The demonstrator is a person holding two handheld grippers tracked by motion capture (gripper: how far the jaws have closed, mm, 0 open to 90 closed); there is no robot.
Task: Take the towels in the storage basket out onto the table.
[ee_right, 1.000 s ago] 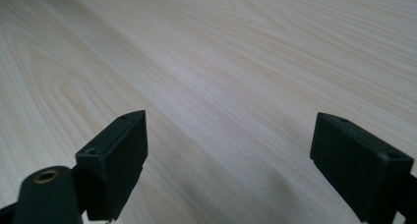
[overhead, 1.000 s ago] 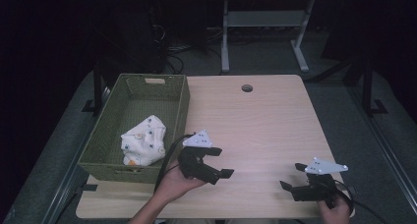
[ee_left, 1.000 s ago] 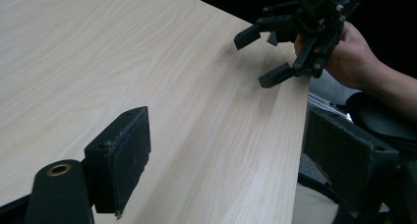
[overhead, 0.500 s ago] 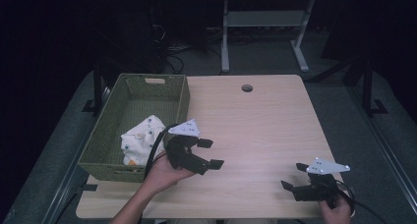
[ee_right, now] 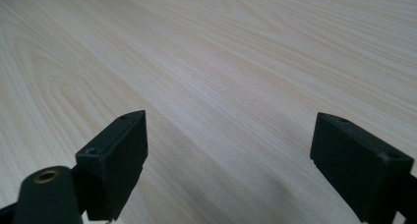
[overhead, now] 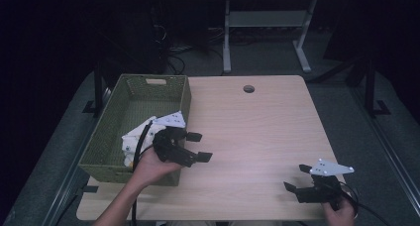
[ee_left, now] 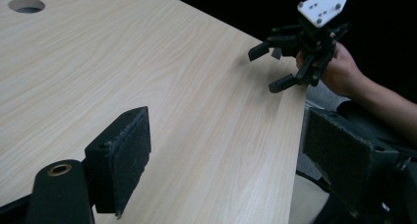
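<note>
A basket sits on the left part of the worktop, with a bundle of cloth in its near end. The left tool hangs just right of the basket's near right wall, over the worktop. The right tool lies at the near right corner, well apart. A cable hole lies at the far edge

Room dim — surroundings mostly black. Light-wood table with round cable hole near the far edge. Beyond it, white desk frame on dark grey floor; loose cables lie beside it — far wall too dark to tell.
</note>
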